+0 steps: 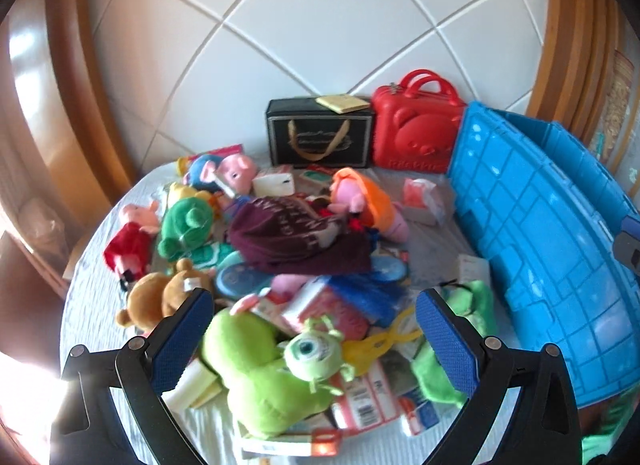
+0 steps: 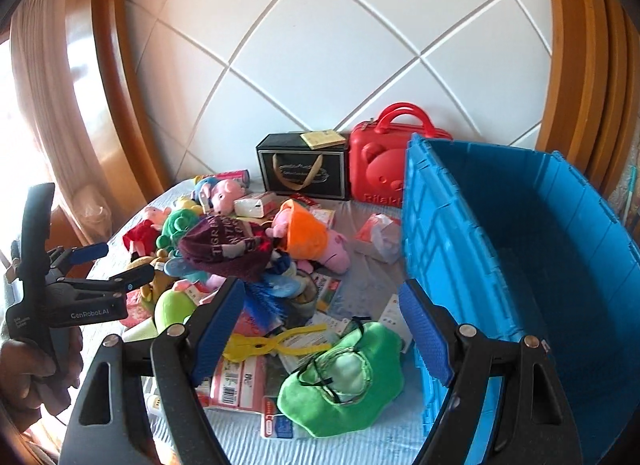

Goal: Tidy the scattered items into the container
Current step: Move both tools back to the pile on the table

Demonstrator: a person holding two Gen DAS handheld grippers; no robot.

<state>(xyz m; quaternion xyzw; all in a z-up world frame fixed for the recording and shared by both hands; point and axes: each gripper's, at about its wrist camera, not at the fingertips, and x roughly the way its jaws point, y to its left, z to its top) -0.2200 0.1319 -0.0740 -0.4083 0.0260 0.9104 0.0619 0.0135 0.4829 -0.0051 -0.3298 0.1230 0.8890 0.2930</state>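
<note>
A pile of toys and packets lies on a light bedspread (image 1: 92,305). A big blue crate (image 2: 520,249) stands on the right, open and seemingly empty; its outer wall shows in the left wrist view (image 1: 540,233). My left gripper (image 1: 316,305) is open and empty above a green one-eyed plush (image 1: 280,361). It also shows from the side in the right wrist view (image 2: 108,265). My right gripper (image 2: 322,297) is open and empty above a green cloth pouch (image 2: 344,385) and a yellow plastic clip (image 2: 272,343). A maroon beanie (image 1: 296,233) tops the pile.
A black gift box (image 1: 320,133) and a red bear-face case (image 1: 416,129) stand against the white quilted headboard (image 1: 320,25). Pink pig plushes (image 1: 236,173), a brown bear plush (image 1: 160,297), a green frog plush (image 1: 188,225) and card packets (image 1: 360,401) lie scattered. Wooden frames flank both sides.
</note>
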